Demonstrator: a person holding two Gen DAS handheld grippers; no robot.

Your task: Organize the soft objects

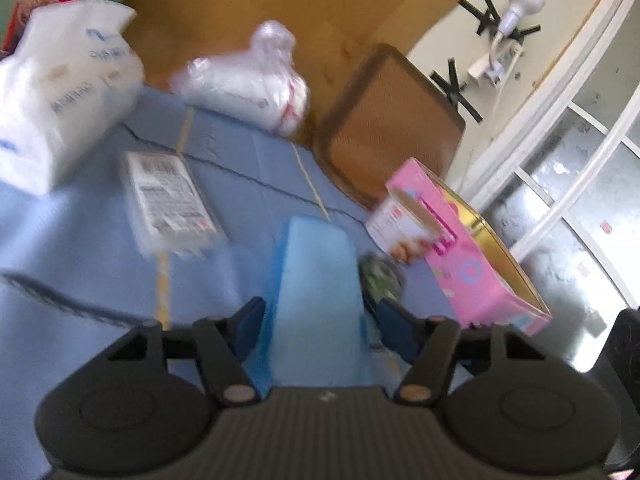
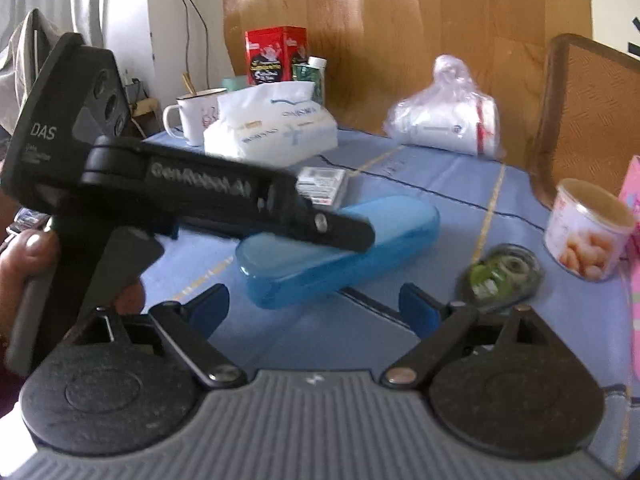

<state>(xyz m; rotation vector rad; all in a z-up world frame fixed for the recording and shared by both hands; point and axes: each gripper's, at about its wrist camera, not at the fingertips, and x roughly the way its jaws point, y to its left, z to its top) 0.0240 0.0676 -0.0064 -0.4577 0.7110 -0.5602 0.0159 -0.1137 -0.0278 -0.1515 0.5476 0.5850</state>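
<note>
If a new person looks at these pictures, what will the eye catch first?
First, the blue case lying on the blue tablecloth, with the left gripper around one end of it. The right gripper stands open just short of it. Next, the pink box at the table's right edge, with a small tin beside it.

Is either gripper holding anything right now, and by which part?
The left gripper has the blue case between its jaws at one end; contact is unclear. The right gripper holds nothing.

A red tin [image 2: 275, 54] stands behind an enamel mug [image 2: 196, 116]; a tape dispenser [image 2: 502, 274] lies near a snack cup [image 2: 588, 230].
</note>
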